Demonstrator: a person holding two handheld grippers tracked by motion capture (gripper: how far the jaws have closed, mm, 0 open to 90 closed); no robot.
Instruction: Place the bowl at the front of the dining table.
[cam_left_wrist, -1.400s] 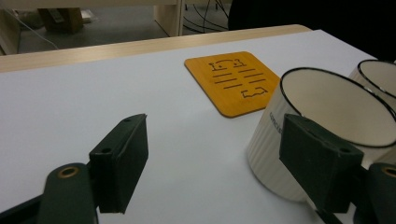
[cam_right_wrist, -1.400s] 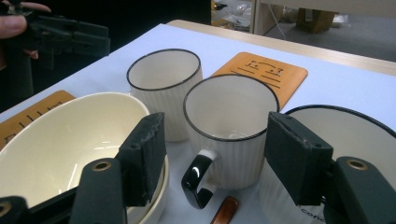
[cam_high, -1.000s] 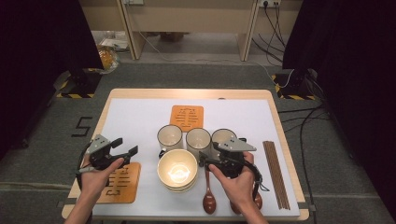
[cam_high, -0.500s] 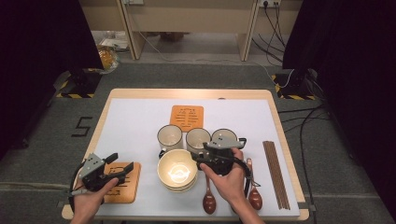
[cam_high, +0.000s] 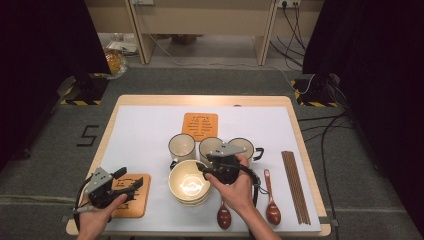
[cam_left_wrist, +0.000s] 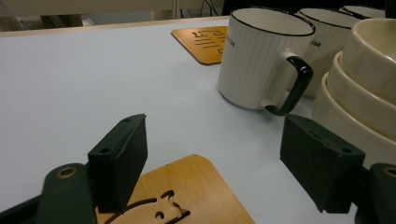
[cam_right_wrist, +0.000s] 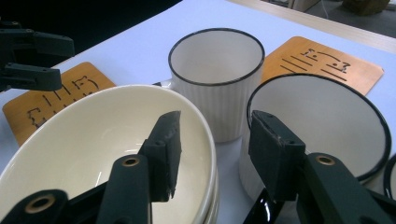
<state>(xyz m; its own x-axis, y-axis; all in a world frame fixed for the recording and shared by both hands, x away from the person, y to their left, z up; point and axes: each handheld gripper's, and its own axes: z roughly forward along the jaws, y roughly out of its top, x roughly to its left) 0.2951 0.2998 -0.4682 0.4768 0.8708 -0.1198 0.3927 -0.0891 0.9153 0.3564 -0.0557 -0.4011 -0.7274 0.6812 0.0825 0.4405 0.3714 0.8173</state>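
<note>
Right gripper view, hand-held gripper (cam_right_wrist: 210, 149) (jaws apart), bowl (cam_right_wrist: 93, 140) rim

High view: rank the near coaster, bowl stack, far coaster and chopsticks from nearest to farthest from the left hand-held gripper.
1. Near coaster, right under the left hand-held gripper.
2. Bowl stack, centre front.
3. Far coaster, centre back.
4. Chopsticks, far right edge.

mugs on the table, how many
3, in a row behind the bowl stack: left mug, middle mug, right mug partly behind the right gripper. None seems hidden.
</note>
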